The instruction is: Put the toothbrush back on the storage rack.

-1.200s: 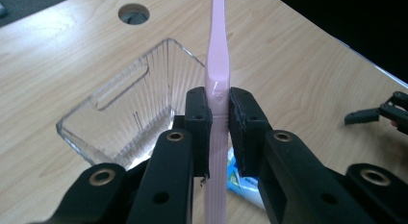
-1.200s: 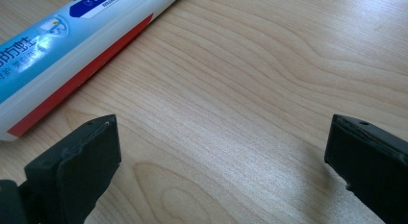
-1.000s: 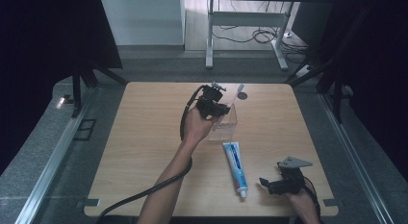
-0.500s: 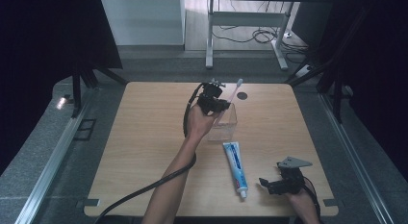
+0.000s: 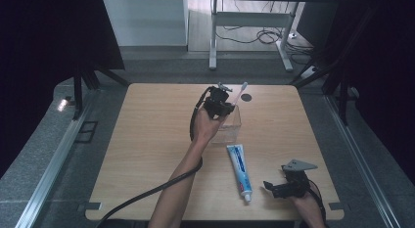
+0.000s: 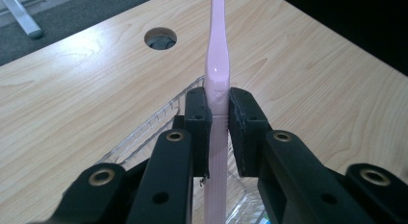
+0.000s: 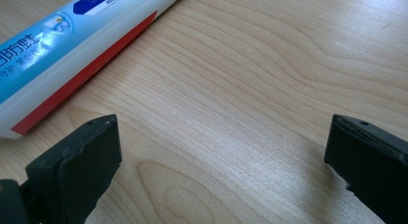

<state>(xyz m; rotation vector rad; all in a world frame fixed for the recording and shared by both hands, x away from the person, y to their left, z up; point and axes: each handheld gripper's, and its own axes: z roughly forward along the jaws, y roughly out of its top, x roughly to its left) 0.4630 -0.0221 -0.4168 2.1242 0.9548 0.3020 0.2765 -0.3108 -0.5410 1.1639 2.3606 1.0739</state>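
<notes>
While your left gripper (image 6: 219, 113) clamps the pink toothbrush (image 6: 216, 65) by its handle above the clear plastic box (image 5: 229, 121) at the table's far middle, apparently to stand it inside, your right gripper (image 7: 223, 152) rests wide apart near the toothpaste tube (image 5: 240, 170), seemingly awaiting that.

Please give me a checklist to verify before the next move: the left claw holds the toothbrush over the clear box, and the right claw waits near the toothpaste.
1. Grip on the toothbrush: the left claw has both jaws pressed on the pink handle. Ok.
2. Toothbrush position: above the clear box, rising up and away from it. Ok.
3. Brush head state: the far end is too small to judge. Cannot tell.
4. Right claw: jaws wide apart, nothing between them, ready to grasp. Ok.
5. Toothpaste tube: lies flat on the table, beside the right claw, untouched. Ok.
6. Inside of the box: contents unclear through the clear walls. Cannot tell.
</notes>
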